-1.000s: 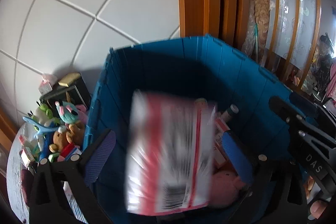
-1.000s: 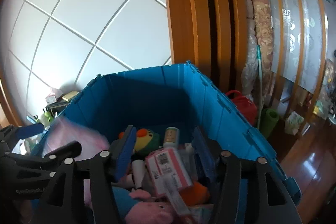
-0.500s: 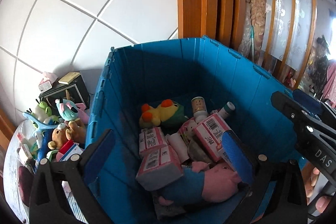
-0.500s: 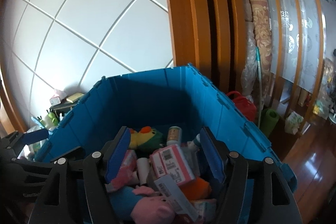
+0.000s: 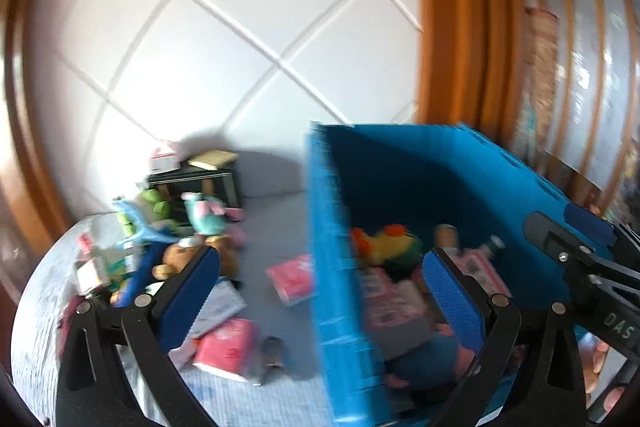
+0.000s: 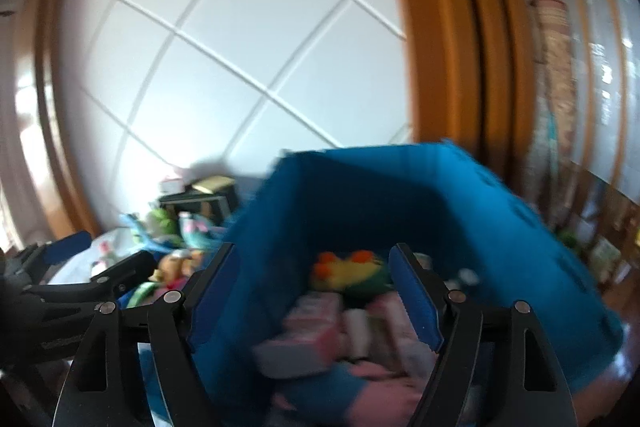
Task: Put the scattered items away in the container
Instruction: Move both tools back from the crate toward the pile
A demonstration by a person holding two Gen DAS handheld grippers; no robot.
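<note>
The blue plastic container (image 5: pixel 340 267) is taken as the landmark. It is rigid, box-shaped and open-topped, with ribbed, panelled walls and a stepped rim. It is seen standing on a pale, finely woven surface (image 5: pixel 276 227).

Inside the container, soft and boxy goods are piled: a yellow-green plush toy with orange tufts (image 5: pixel 386 241), pink-and-white printed packets (image 5: pixel 390 297), a small cylindrical bottle (image 5: pixel 446 235) and a pink-and-blue plush (image 6: pixel 356 387) at the near wall. Labels cannot be read because of motion blur.

Left of the container, scattered items remain on the surface: a pink flat packet (image 5: pixel 294 277) just beside the wall, a pink wrapped pack (image 5: pixel 228 345), a small dark cylinder (image 5: pixel 272 349), a brown teddy (image 5: pixel 176 259), and a heap of green, teal and blue plush shapes (image 5: pixel 160 215) before a black box (image 5: pixel 196 183). Individual pieces in the heap are hard to separate.

The left gripper (image 5: pixel 320 299) is seen with its 2 blue textured pads set wide apart, straddling the container's left wall; nothing is gripped. The right gripper (image 6: pixel 314 301) is positioned over the container's near-left corner; its jaws are opening and nothing is pressed between them. Both grippers' bodies are cut off by the lower frame edge. A person's fingertips (image 5: pixel 598 361) are partly visible right of the container.
</note>
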